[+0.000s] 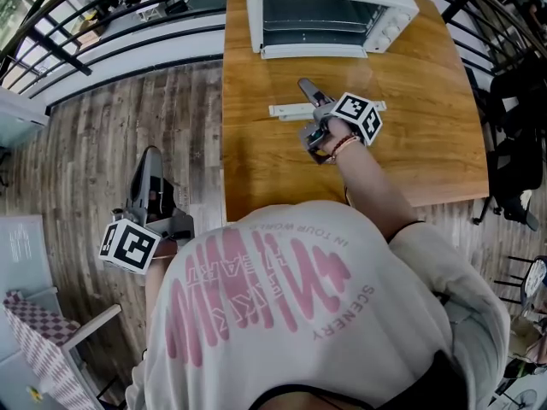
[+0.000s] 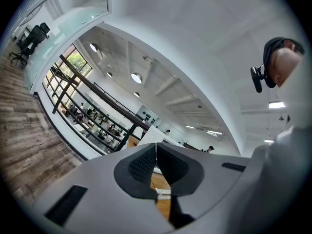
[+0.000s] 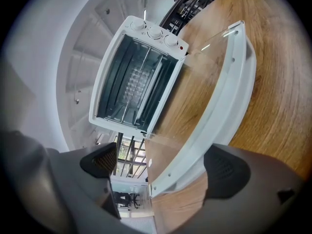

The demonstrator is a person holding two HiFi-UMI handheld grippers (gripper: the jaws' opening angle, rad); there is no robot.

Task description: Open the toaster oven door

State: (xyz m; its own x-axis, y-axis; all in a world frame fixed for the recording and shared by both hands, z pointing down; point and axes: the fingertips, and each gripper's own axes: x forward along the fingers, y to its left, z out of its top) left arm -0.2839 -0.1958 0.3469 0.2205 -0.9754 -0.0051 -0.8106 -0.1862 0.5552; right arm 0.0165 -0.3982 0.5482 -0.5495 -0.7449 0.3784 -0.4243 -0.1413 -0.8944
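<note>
A white toaster oven (image 1: 325, 11) stands at the far end of the wooden table (image 1: 427, 152). Its glass door (image 3: 195, 82) is swung down and lies about level with the tabletop, so the wire rack inside (image 3: 134, 79) shows. The door's white handle bar (image 1: 286, 109) runs across in front of my right gripper (image 1: 312, 101). That gripper (image 3: 163, 167) is open wide, with one end of the handle bar (image 3: 229, 96) between its jaws and a gap at the left pad (image 3: 100, 160). My left gripper (image 1: 151, 154) hangs off the table's left side over the floor. There it (image 2: 156, 152) is shut on nothing.
Three knobs (image 3: 156, 31) sit on the oven's control side. A dark railing (image 1: 85, 24) runs along the plank floor (image 1: 111, 118) at the left. A checkered white piece (image 1: 43, 340) stands near my left gripper, and a dark chair (image 1: 517, 143) stands right of the table.
</note>
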